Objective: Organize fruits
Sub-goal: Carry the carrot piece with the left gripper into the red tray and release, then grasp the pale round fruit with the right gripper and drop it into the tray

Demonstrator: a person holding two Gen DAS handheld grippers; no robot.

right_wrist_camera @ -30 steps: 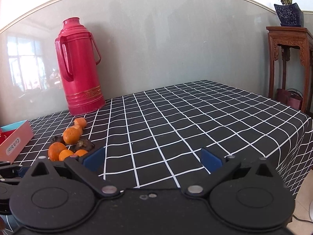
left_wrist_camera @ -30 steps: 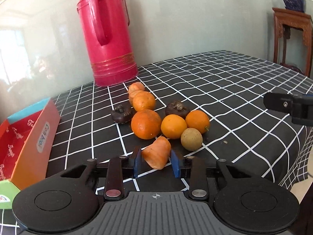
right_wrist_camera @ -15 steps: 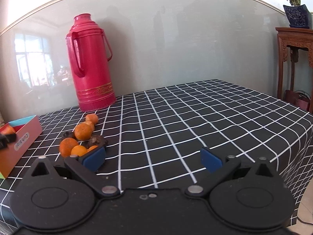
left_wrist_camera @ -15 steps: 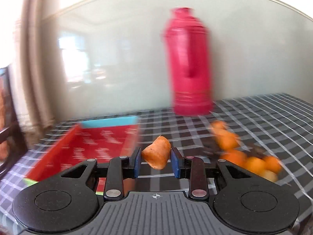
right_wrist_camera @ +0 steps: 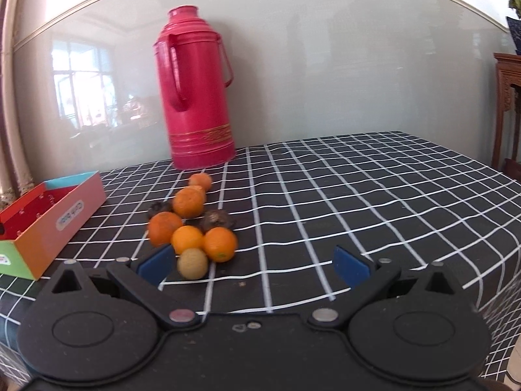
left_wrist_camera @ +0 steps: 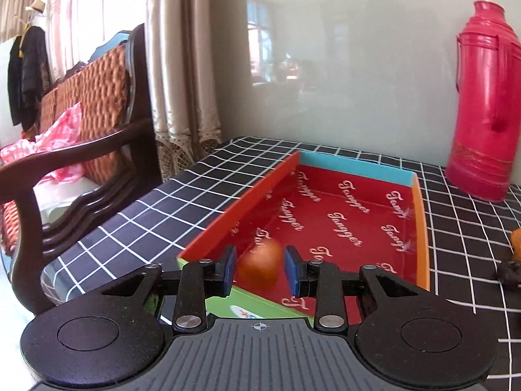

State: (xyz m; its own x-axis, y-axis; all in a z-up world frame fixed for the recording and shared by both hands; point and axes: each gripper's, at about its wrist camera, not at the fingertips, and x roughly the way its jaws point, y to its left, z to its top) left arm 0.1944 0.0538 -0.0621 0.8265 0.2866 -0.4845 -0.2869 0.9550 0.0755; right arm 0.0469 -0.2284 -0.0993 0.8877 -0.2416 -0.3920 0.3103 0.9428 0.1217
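My left gripper (left_wrist_camera: 260, 271) hangs over the near end of a red-lined cardboard box (left_wrist_camera: 345, 224). An orange fruit piece (left_wrist_camera: 260, 263), blurred, sits between the pads with a small gap on each side, so the jaws look slightly parted. My right gripper (right_wrist_camera: 254, 265) is open wide and empty, low over the table just in front of a pile of fruit: several oranges (right_wrist_camera: 189, 202), a tan round fruit (right_wrist_camera: 192, 263) and dark mangosteens (right_wrist_camera: 216, 220). The box also shows in the right wrist view (right_wrist_camera: 55, 215), left of the pile.
A tall red thermos (right_wrist_camera: 195, 94) stands behind the fruit by the wall; it also shows in the left wrist view (left_wrist_camera: 485, 104). The table has a black checked cloth (right_wrist_camera: 358, 195). A wooden chair (left_wrist_camera: 81, 150) stands beyond the table's left edge.
My left gripper swung left from the fruit pile to over the box, and its pads parted from the orange piece. My right gripper moved left toward the fruit pile.
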